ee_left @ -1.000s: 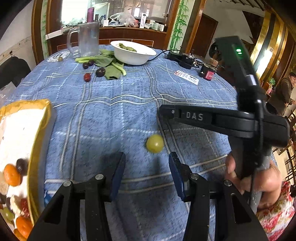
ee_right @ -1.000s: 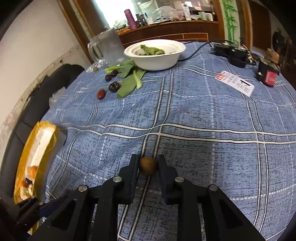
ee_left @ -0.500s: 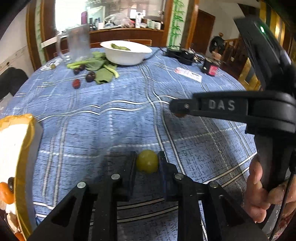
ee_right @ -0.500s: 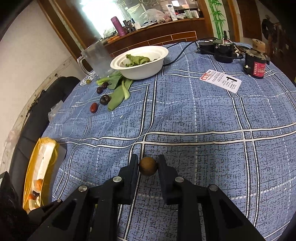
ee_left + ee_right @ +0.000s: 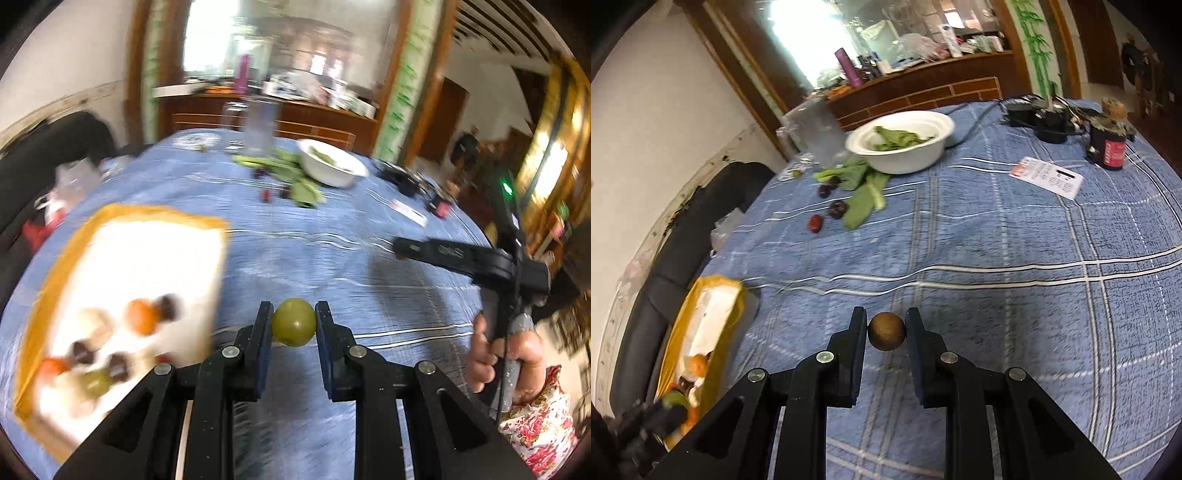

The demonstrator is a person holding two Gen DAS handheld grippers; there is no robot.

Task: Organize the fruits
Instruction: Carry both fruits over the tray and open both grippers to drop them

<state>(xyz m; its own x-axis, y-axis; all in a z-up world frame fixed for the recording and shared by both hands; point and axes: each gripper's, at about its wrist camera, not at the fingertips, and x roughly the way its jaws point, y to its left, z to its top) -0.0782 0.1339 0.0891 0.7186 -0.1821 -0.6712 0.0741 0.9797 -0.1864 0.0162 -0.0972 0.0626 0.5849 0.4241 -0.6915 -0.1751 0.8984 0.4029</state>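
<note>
- Our left claw is squeezed shut on a round green fruit. Both pads press on its sides.
- The green fruit is up in the air above the blue checked table, just to the right of the tray.
- The tray is on the left side of the table. It has a yellow rim and a white inside.
- In the tray we see little fruits near the close end: an orange one, some dark ones and a green one. The left view is blurry, so we cannot tell just what kind they are.
- Our right claw is squeezed shut on a small round brown fruit. It holds the fruit up over the table.
- In the left view we see the right claw's black body out to the right, with a hand around its handle and a flowery sleeve below it.
- At the far end of the table a white bowl holds green leaves.
- More green leaves lie on the cloth just in front of the bowl.
- A small red fruit and a few dark fruits lie beside those leaves, well apart from the tray.
- A clear jug stands to the left of the bowl.
- A white paper card and a dark can are on the far right side.
</note>
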